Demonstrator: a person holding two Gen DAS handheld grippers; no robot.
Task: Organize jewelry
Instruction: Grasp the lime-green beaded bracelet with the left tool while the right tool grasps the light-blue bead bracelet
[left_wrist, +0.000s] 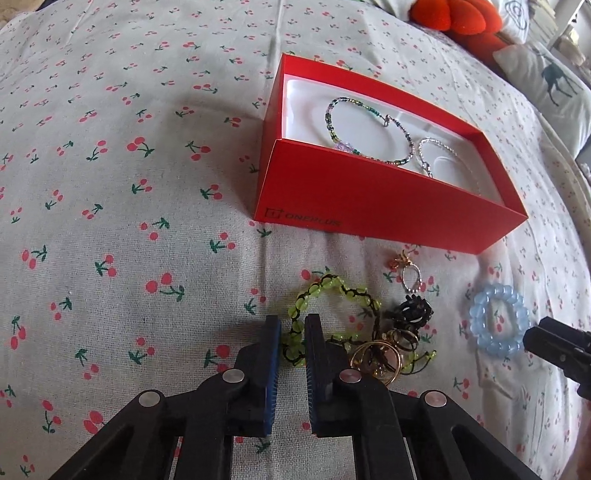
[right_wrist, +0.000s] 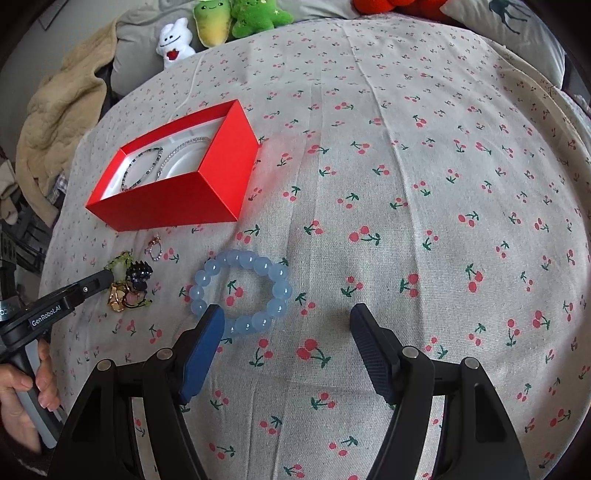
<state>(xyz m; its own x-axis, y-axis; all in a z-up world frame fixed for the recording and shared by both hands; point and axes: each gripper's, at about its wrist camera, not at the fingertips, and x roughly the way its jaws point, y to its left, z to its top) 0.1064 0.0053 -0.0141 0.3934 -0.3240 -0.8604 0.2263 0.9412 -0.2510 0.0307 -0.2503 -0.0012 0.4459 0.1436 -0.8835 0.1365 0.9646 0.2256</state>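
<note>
Left gripper (left_wrist: 292, 341), lower center, pinches green bead bracelet (left_wrist: 325, 317); lift slowly so tangled rings (left_wrist: 384, 354) drop off. Red box (left_wrist: 369, 199) sits upper right. Right gripper (right_wrist: 287, 325) spread, near blue bracelet (right_wrist: 242, 291).

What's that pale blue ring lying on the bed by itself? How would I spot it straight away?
Start at the red box on the cherry-print bedspread. On the near side of it lies a tangle of small jewelry; beside that, apart from it, lies the blue bead bracelet, just ahead of the open right tongs. Its big, cloudy, pale blue round beads set it apart.
</note>
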